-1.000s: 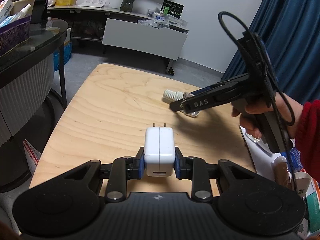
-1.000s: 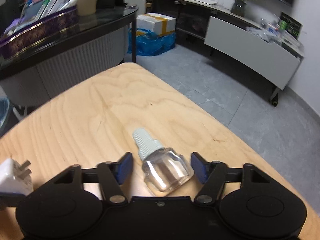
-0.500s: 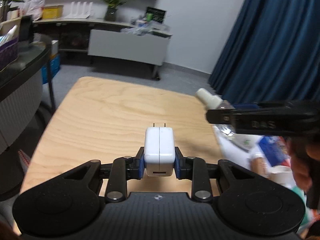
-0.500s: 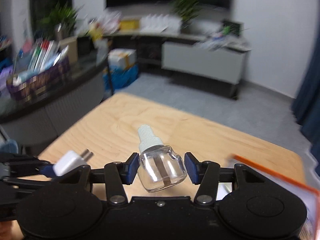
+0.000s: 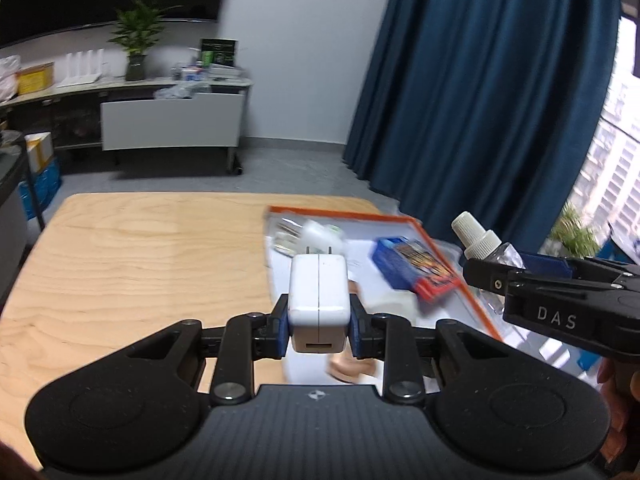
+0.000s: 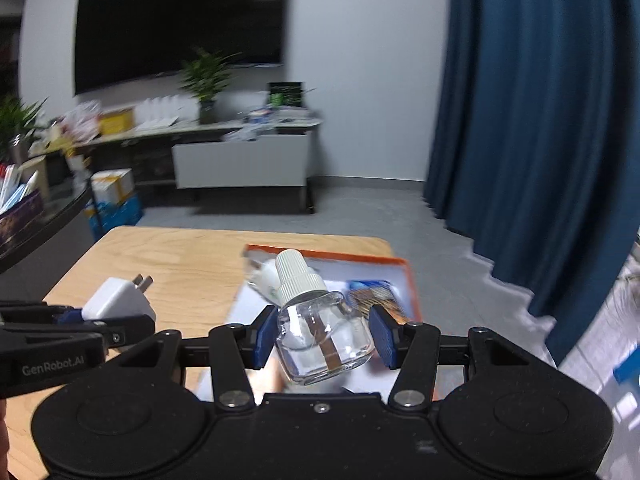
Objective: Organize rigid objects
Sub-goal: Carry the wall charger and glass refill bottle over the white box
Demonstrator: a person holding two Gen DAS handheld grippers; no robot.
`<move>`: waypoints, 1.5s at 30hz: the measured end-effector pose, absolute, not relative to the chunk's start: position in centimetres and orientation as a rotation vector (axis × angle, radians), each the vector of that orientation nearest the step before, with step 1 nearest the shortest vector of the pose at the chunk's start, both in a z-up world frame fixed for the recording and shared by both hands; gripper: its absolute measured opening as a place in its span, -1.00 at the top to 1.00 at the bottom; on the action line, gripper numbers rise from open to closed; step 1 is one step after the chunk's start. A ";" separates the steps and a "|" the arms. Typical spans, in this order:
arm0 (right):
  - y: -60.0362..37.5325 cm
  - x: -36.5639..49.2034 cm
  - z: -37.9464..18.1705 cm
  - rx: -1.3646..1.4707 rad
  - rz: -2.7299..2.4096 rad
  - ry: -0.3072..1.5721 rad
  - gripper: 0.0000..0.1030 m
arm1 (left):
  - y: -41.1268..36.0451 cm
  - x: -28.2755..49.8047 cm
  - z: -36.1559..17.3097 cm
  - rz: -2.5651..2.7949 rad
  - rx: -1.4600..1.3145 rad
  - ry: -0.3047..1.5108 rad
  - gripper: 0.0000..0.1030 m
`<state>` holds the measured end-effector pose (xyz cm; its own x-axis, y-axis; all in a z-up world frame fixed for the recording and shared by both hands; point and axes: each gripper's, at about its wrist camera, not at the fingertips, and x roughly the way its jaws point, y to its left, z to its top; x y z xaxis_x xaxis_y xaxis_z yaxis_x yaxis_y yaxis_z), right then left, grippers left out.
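Two grippers hang above the wooden table (image 5: 132, 248), each carrying one item toward the orange-rimmed tray (image 6: 412, 280). Left gripper (image 5: 319, 326) is clenched on a white charger (image 5: 319, 300), its long axis and prongs aimed away toward the tray. Right gripper (image 6: 322, 340), partly closed, grasps a clear bottle (image 6: 324, 336), its white cap tilted up and slightly left, over the tray's near end.

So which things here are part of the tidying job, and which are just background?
Part of the job:
white charger, in left hand-held gripper
clear bottle, in right hand-held gripper
orange-edged tray
blue packet in it

Just around:
wooden table
blue curtain
potted plant
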<state>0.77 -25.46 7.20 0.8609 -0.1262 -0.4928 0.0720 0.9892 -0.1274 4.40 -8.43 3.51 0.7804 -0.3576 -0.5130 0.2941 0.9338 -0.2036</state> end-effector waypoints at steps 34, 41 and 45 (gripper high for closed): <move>-29.0 -4.2 5.5 0.032 -0.125 0.477 -0.19 | -13.4 1.5 3.0 -0.296 -0.052 0.585 0.44; -29.0 -3.9 5.3 0.027 -0.120 0.490 -0.19 | -13.3 1.5 2.7 -0.293 -0.053 0.589 0.44; -29.3 -3.4 4.8 0.031 -0.127 0.508 -0.19 | -13.3 1.7 2.4 -0.294 -0.053 0.596 0.44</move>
